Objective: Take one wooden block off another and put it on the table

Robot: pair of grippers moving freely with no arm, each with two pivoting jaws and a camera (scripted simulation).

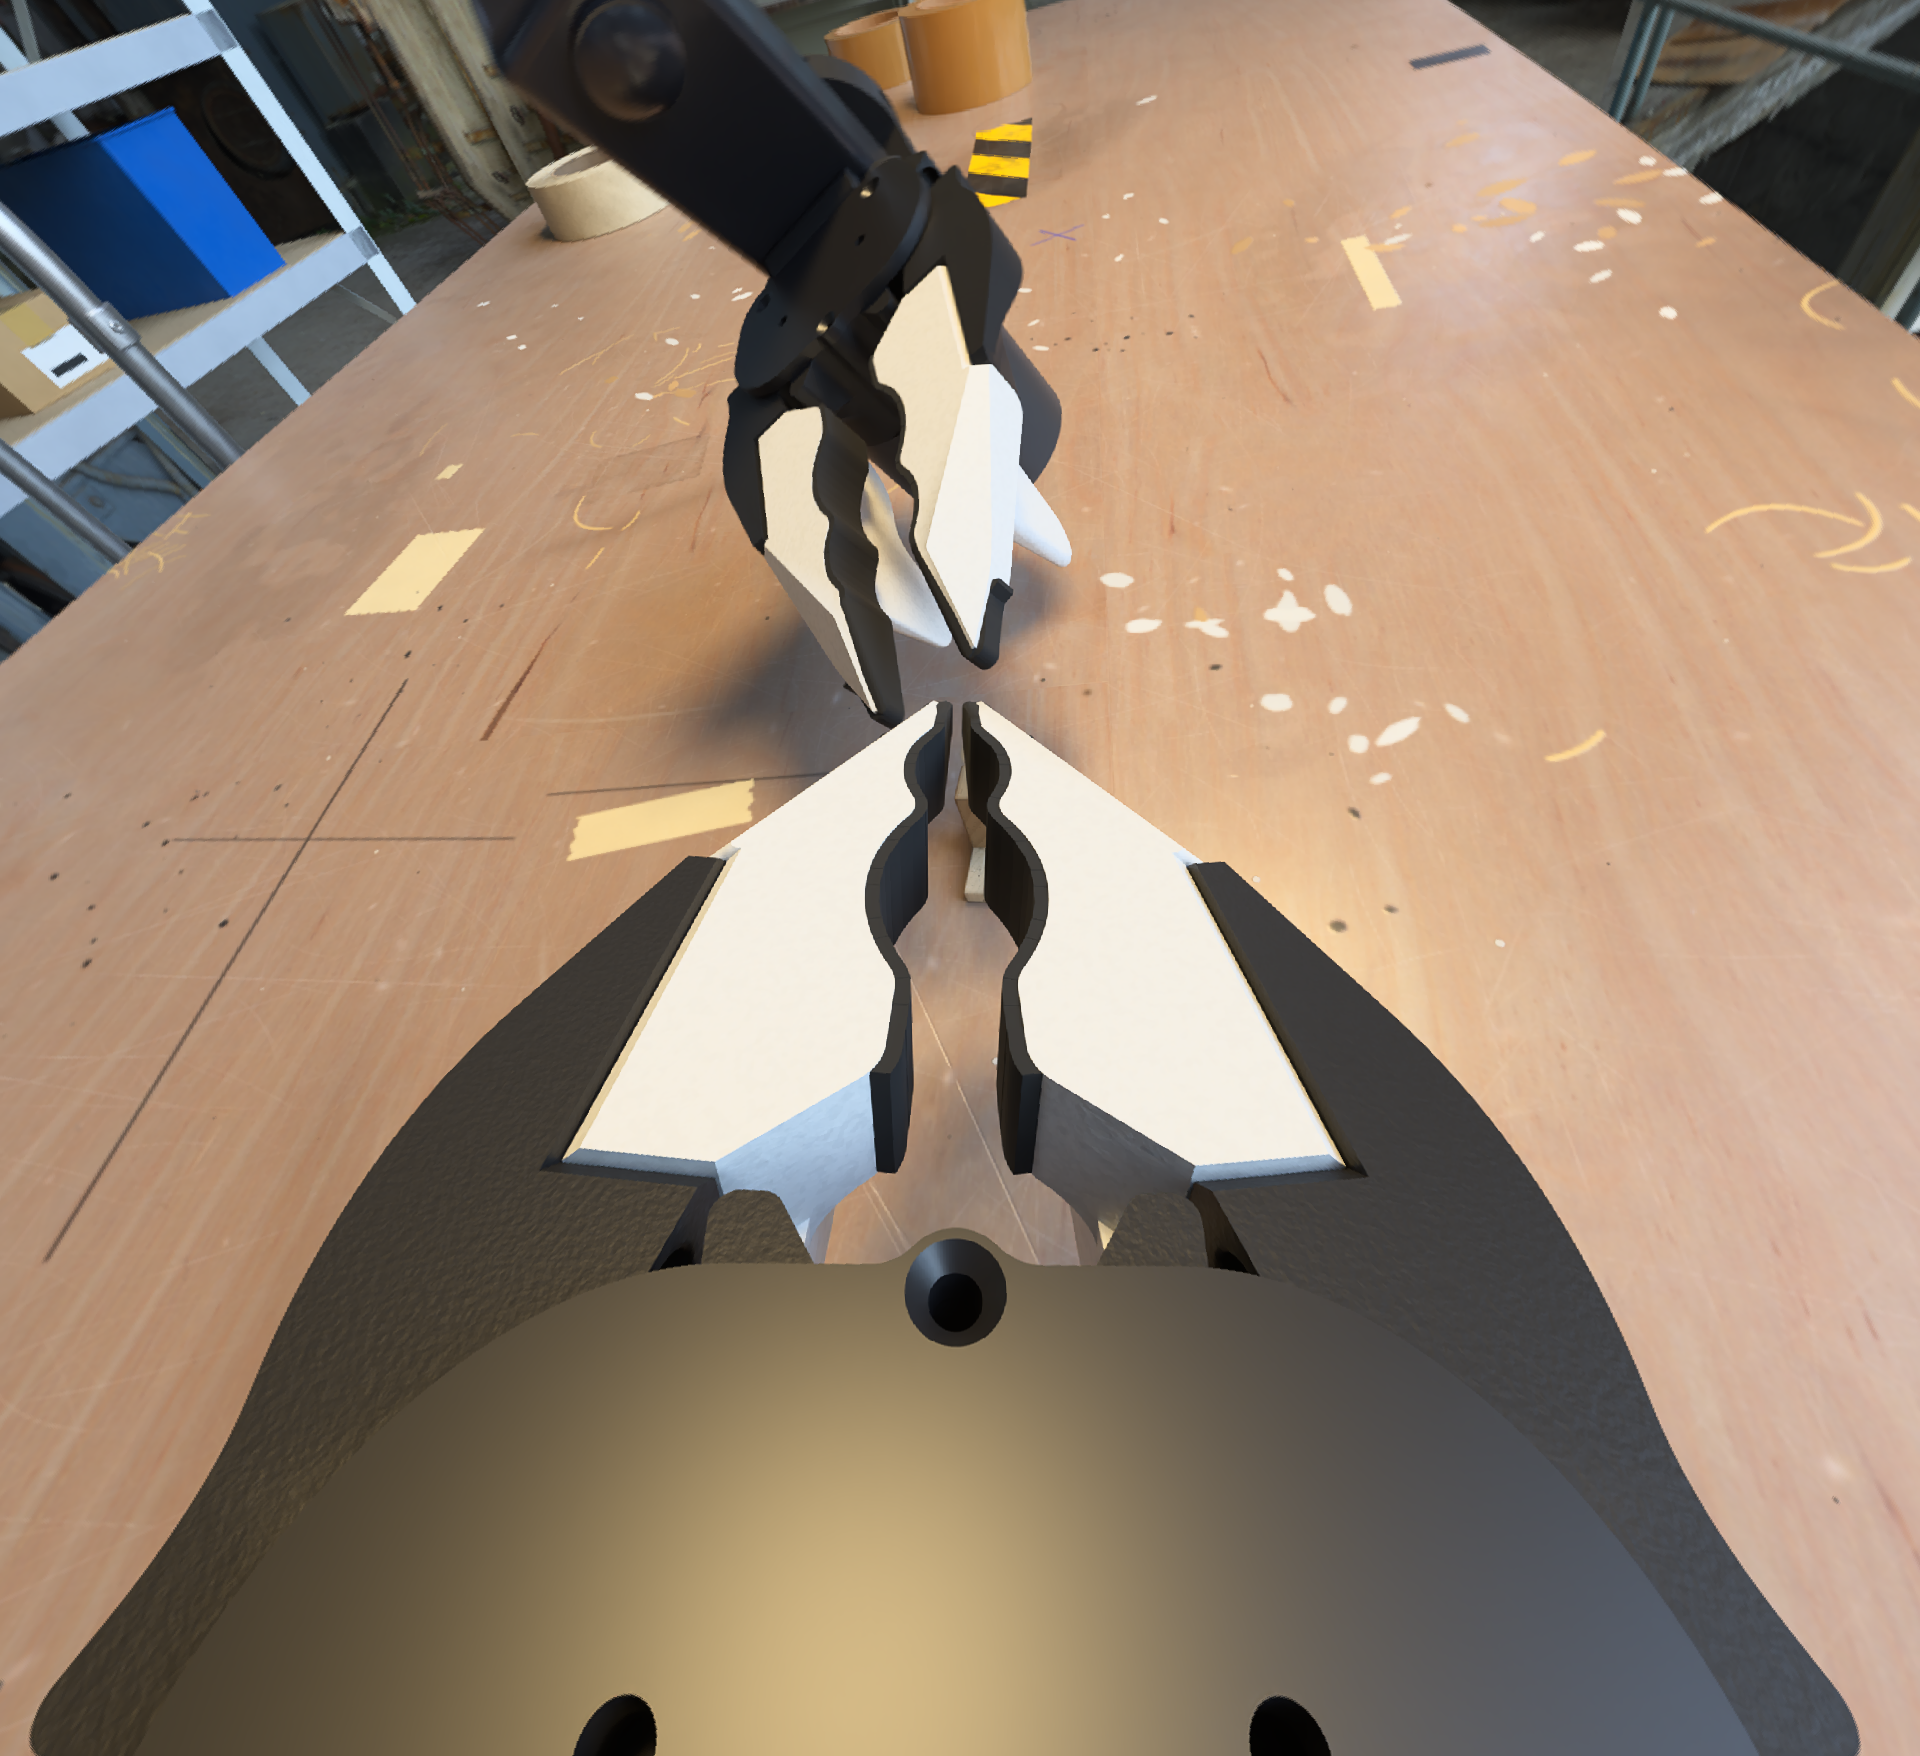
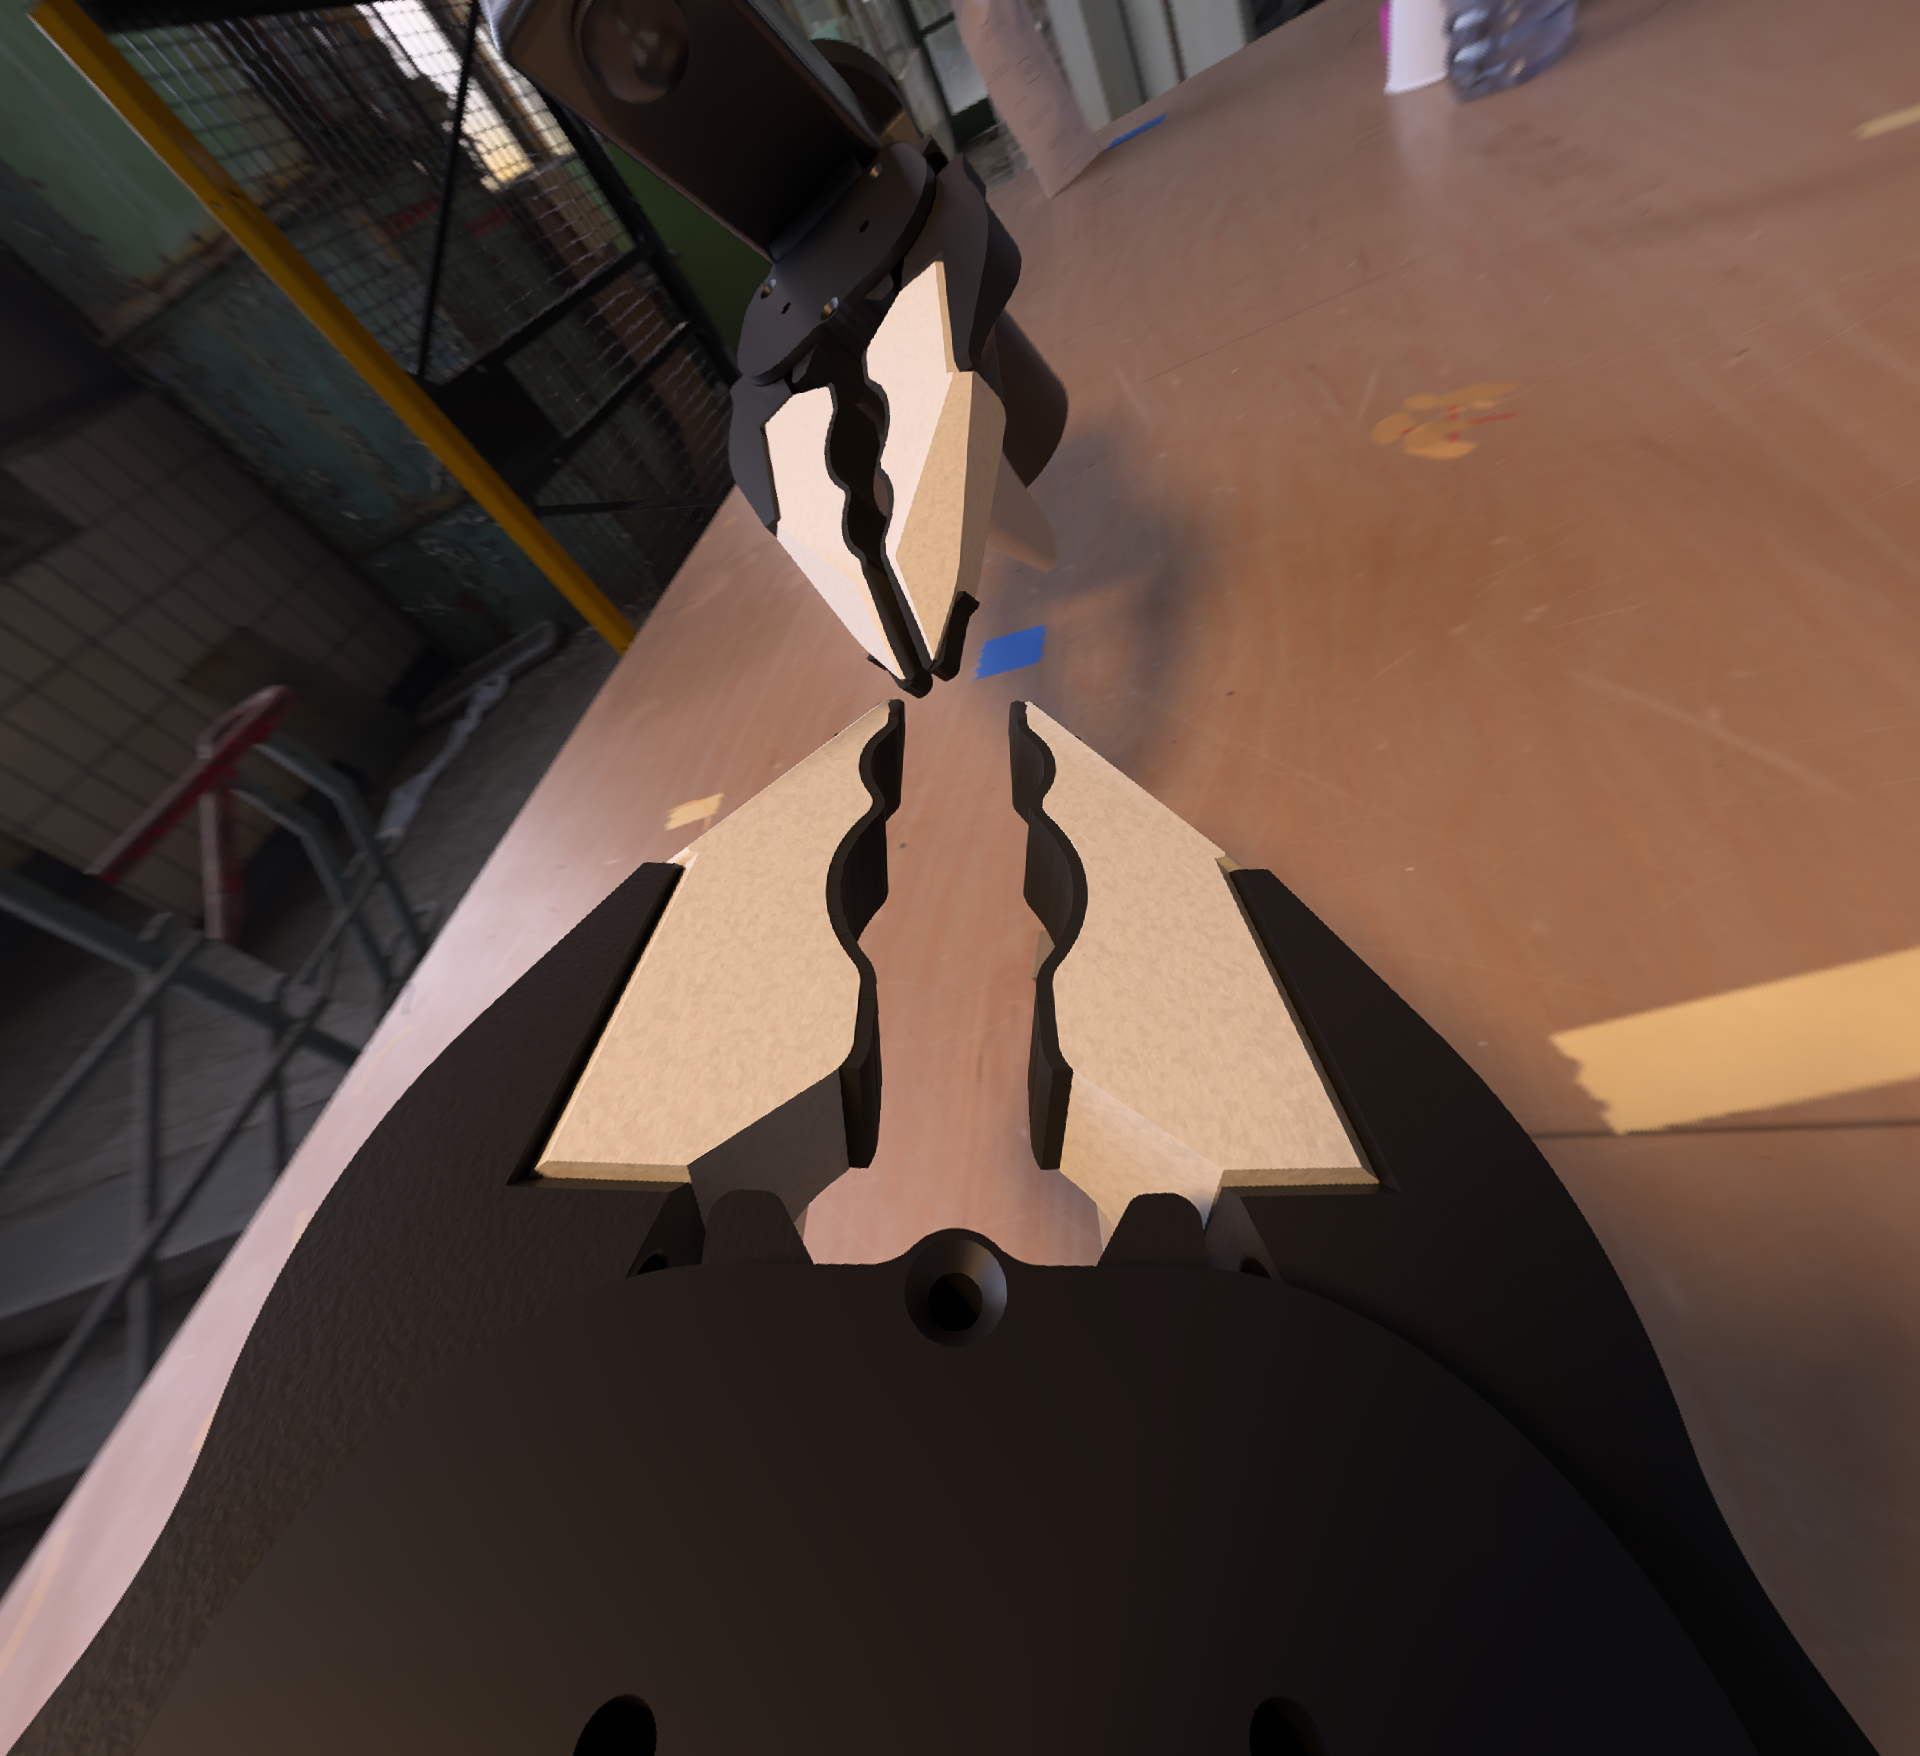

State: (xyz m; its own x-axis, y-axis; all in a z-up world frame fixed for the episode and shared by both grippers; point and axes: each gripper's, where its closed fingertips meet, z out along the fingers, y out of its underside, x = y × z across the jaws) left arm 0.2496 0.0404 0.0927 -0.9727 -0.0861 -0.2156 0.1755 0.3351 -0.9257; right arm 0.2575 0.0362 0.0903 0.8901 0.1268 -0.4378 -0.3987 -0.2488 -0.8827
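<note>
Facing each other tip to tip mid-tabletop (image 1: 1455,563), the left gripper (image 1: 957,719) is nearly closed over a pale wooden block (image 1: 974,859) glimpsed between its fingers, contact uncertain, while the right gripper (image 2: 957,719) stands apart, empty.

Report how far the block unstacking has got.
Done: nothing confirmed. Only a sliver of a wooden block shows through the narrow gap of the left gripper, low over the table. In hand: nothing visibly gripped; the right gripper is open and empty. Left: whether a stack remains is hidden.
</note>
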